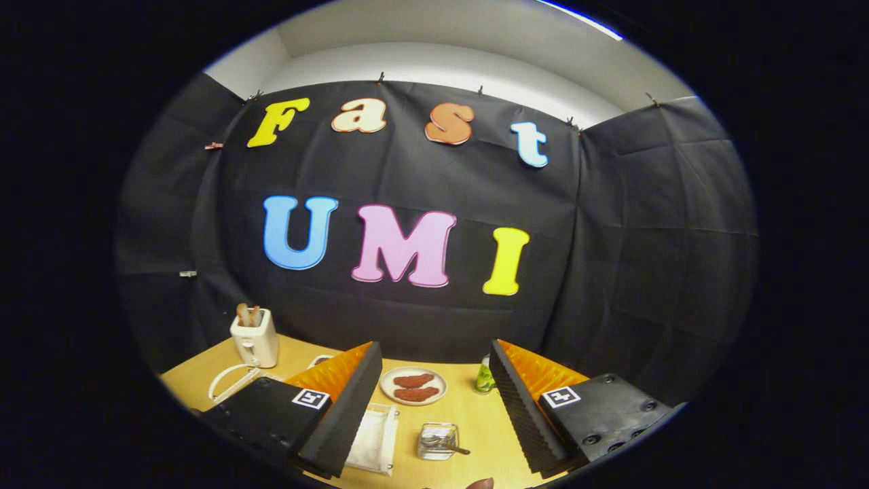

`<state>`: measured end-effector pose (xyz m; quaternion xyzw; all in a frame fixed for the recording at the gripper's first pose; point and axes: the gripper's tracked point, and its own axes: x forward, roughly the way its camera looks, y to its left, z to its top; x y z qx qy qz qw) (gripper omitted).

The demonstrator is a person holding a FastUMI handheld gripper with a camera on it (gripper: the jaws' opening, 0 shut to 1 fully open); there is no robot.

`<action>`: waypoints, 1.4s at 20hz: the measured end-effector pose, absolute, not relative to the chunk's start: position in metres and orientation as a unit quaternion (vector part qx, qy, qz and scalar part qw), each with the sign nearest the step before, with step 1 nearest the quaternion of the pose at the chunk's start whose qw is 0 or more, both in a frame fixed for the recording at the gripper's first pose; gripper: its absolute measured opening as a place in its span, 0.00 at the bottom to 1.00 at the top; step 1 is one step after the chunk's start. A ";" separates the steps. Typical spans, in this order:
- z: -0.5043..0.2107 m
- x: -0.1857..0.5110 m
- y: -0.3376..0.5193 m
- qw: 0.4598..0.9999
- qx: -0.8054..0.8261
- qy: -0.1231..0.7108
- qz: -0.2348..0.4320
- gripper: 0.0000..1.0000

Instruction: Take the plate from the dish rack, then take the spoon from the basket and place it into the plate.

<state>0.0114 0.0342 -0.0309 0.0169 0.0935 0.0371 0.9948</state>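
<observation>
My gripper (433,348) is held high above the wooden table (475,421), open, with nothing between its fingers. Below the gap stands a small clear basket (438,435) with a metal spoon (448,445) lying in it, handle poking out to the right. Farther on, between the fingertips, a white plate (388,384) carries two red-brown food pieces. A white wire dish rack (229,382) sits to the left, partly hidden behind the left finger; what it holds I cannot make out.
A white toaster (255,338) with two slices in it stands at the back left. A green can (485,375) stands beside the right finger. A white cloth (372,436) lies left of the basket. A small rounded thing (480,483) pokes in at the near edge.
</observation>
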 end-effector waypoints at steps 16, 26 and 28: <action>-0.182 0.051 0.220 0.860 0.155 0.461 0.151 0.89; -0.274 0.063 0.246 0.834 0.079 0.540 0.076 0.45; -0.278 0.064 0.240 0.833 0.070 0.546 0.052 0.37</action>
